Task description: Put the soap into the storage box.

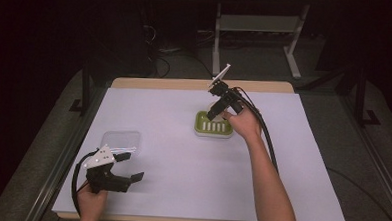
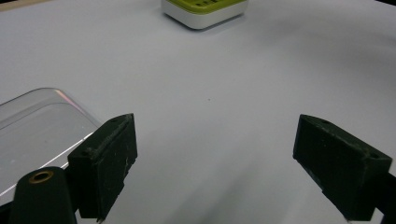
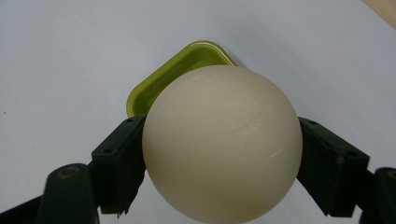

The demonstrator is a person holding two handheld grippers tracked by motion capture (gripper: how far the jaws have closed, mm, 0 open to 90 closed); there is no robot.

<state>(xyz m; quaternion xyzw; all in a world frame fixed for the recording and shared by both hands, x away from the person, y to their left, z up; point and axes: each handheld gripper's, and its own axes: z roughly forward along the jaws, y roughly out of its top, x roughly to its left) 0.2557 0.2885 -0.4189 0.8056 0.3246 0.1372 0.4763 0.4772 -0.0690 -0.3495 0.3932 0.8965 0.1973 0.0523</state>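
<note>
The right gripper (image 1: 215, 110) hangs over the green-and-white dish (image 1: 214, 125) near the far middle of the counter (image 1: 172, 139), tilted down toward it, with the person's right hand (image 1: 243, 123) wrapped around its handle just beside the dish. From the right gripper view its black fingers (image 3: 119, 163) are pinching a smooth cream-coloured ball (image 3: 222, 142), one pad pressed to each side, and the ball sits above the dish, whose green rim (image 3: 187, 60) peeks out behind it against the white sheet covering the counter. The ball is off the counter, held in the air; whether it touches the dish I cannot tell. Down at the near left corner, the left gripper (image 1: 126, 170) rests low by the counter's edge in the person's left hand (image 1: 91, 202), well apart from the dish. Its fingers (image 2: 109, 163) are spread wide with nothing between them but bare white sheet. Just beside that gripper, on its far side, lies a clear plastic lid (image 1: 121, 140), flat on the counter; in the left gripper view its rounded corner (image 2: 42, 121) shows next to one finger, and the dish stands at the far top of that view.
</note>
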